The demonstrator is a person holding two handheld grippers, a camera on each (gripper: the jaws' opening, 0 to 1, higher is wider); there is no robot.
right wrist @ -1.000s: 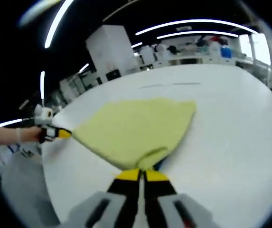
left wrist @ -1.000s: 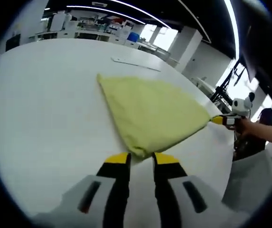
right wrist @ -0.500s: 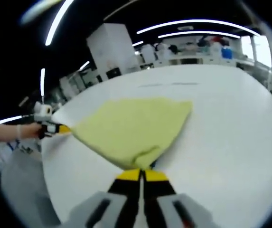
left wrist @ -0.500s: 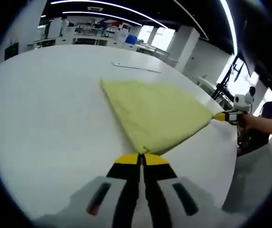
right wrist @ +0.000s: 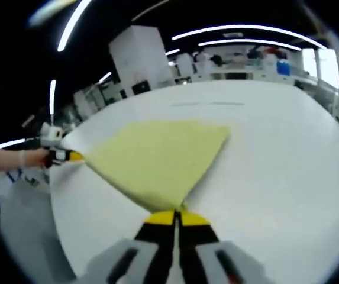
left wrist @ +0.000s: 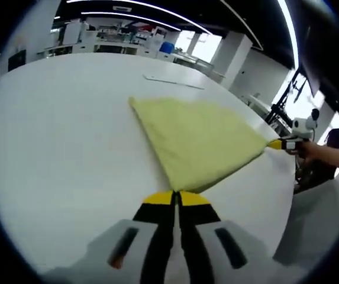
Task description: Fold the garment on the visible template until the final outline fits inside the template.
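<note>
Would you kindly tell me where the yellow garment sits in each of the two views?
Left gripper view: yellow garment at centre, just above the left gripper.
Right gripper view: garment left of centre, above the right gripper.
Shared landmark: the white table beneath it.

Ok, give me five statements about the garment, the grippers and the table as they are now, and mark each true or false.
1. The yellow garment lies on a white table. True.
2. The left gripper stands wide open, apart from the cloth. False: its jaws are shut on a corner of the garment.
3. The right gripper is shut on another corner of the garment. True.
4. The garment is crumpled into a ball. False: it is pulled out flat and taut between the two grippers.
5. In the left gripper view, the right gripper comes in from the right, held by a hand. True.
</note>
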